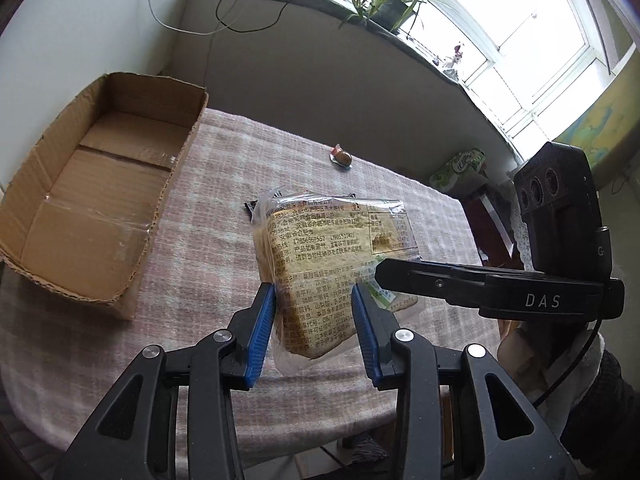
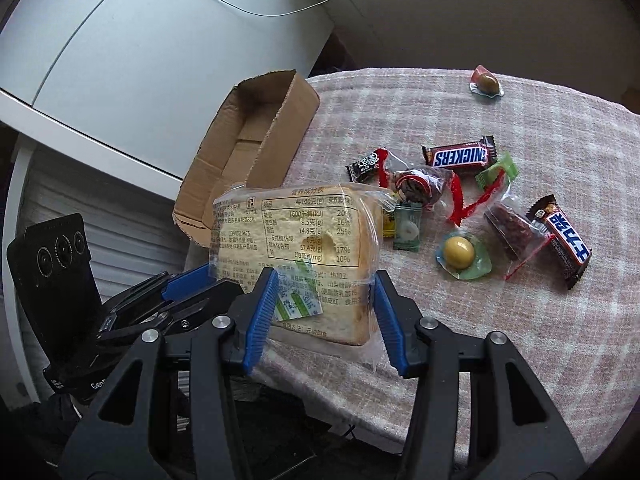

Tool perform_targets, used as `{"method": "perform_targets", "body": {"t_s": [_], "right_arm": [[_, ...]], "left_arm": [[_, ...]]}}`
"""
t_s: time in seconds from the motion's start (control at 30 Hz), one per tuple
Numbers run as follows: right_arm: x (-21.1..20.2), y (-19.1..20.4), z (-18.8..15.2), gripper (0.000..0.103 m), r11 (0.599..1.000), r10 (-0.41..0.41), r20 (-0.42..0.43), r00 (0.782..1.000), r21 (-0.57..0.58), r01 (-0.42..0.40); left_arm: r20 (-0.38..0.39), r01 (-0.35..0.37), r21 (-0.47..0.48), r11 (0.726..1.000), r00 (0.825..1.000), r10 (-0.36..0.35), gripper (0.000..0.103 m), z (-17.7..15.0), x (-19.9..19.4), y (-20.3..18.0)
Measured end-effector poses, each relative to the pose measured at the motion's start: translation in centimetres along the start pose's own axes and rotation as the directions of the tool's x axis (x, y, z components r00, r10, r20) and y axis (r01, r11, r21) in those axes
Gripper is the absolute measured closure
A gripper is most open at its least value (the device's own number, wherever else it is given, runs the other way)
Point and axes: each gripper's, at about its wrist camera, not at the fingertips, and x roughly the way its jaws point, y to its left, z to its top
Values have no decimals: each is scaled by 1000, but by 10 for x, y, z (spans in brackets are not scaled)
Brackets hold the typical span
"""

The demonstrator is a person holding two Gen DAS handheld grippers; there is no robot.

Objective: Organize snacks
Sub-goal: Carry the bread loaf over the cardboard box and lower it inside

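A bagged slice of bread [image 1: 320,256] with printed text is held above the checked tablecloth [image 1: 224,168]. My left gripper [image 1: 314,312] is shut on its near end. My right gripper [image 2: 324,300] grips the same bread bag [image 2: 304,240] from the other side; it also shows in the left wrist view [image 1: 440,280] as a black arm marked DAS. An open, empty cardboard box [image 1: 92,200] stands at the table's left; in the right wrist view the box [image 2: 248,148] is beyond the bread.
Several small snacks lie on the cloth: two Snickers bars [image 2: 460,156] [image 2: 564,240], a yellow jelly cup [image 2: 460,256], wrapped candies [image 2: 416,188], a brown jelly cup [image 2: 486,82] [image 1: 342,157]. A windowsill with a plant [image 1: 392,0] runs behind. The table edge is close below me.
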Motion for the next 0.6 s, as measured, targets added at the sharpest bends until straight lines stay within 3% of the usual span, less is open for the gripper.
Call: {"method": "perform_targets", "body": {"t_s": [0.27,0.6], "right_arm": [[36,67,37,52,991,27,-26,999,-133,-30],[89,123,69,52,969,43,-81,996,-238,-62]], "left_arm": [[90,-62,-87,994,994,70,67,12,-37,51],[141,-144,-173,974,975,169,67,23,-60,115]]}}
